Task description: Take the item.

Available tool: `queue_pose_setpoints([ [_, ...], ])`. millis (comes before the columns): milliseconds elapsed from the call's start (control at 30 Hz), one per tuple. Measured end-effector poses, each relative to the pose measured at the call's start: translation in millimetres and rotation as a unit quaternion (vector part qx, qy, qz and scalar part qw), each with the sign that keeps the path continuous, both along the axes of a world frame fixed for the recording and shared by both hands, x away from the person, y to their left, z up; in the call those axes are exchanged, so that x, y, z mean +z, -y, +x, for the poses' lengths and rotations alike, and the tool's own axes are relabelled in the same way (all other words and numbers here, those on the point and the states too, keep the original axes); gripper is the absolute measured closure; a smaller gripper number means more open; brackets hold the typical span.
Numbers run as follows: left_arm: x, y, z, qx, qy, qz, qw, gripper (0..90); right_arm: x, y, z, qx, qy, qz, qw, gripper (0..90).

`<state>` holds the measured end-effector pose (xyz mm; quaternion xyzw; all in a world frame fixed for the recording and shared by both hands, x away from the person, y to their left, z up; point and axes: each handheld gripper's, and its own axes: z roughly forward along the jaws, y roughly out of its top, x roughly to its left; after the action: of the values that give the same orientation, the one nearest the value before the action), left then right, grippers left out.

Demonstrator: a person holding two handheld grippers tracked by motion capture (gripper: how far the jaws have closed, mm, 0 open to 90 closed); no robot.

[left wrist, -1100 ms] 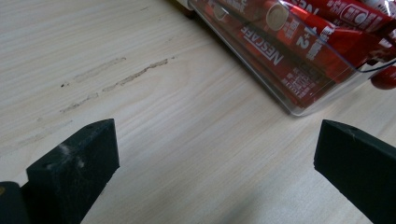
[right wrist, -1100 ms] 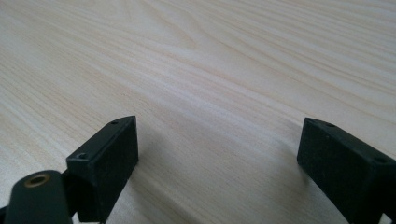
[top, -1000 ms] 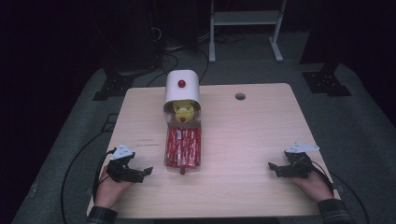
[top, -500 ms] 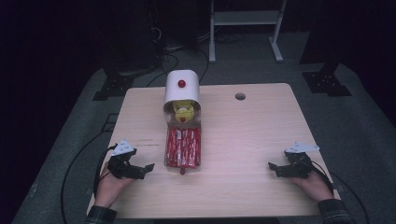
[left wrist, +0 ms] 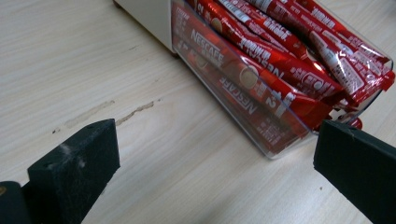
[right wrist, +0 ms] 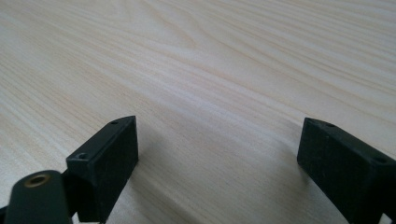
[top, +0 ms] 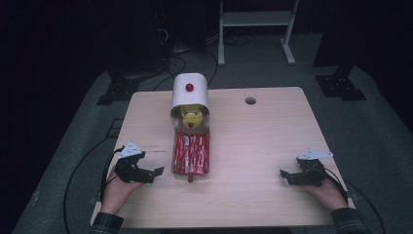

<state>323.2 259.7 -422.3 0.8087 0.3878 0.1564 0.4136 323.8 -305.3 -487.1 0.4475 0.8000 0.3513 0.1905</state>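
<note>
A clear tray [top: 190,155] full of red Nescafé stick packets [left wrist: 261,56] lies mid-table, pulled out from a white dispenser [top: 190,91] with a red knob. Something yellow [top: 191,117] sits in the dispenser's mouth. My left gripper [top: 155,171] rests on the table just left of the tray's near end, open, with nothing between its jaws [left wrist: 215,172]. My right gripper [top: 287,176] lies on bare wood near the table's right front corner, open and holding nothing [right wrist: 219,154].
The wooden table [top: 253,141] has a round cable hole [top: 250,101] at the back. A scratch mark [left wrist: 135,112] marks the wood left of the tray. A white metal stand [top: 255,19] is on the dark floor behind the table.
</note>
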Motion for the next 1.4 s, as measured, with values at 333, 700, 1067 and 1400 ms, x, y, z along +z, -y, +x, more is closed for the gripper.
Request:
queue_pose_setpoints([
  [333, 6.2, 8.7, 4.7, -0.007, 0.007, -0.004, 1.0000, 0.0, 0.0, 0.0, 0.0, 0.000, 0.000, 0.000, 1.0000, 11.4],
  [700, 15.4, 19.7, 11.6, -0.016, 0.017, -0.013, 0.9997, 2.2, 0.0, 0.0, 0.0, 0.000, 0.000, 0.000, 1.0000, 11.4],
  [1067, 18.4, 32.0, 16.4, -0.027, 0.022, -0.017, 0.9993, 4.3, 0.0, 0.0, 0.0, 0.000, 0.000, 0.000, 1.0000, 11.4],
  [1400, 24.9, 41.0, 20.3, -0.034, 0.026, -0.019, 0.9989, 7.7, 0.0, 0.0, 0.0, 0.000, 0.000, 0.000, 1.0000, 11.4],
])
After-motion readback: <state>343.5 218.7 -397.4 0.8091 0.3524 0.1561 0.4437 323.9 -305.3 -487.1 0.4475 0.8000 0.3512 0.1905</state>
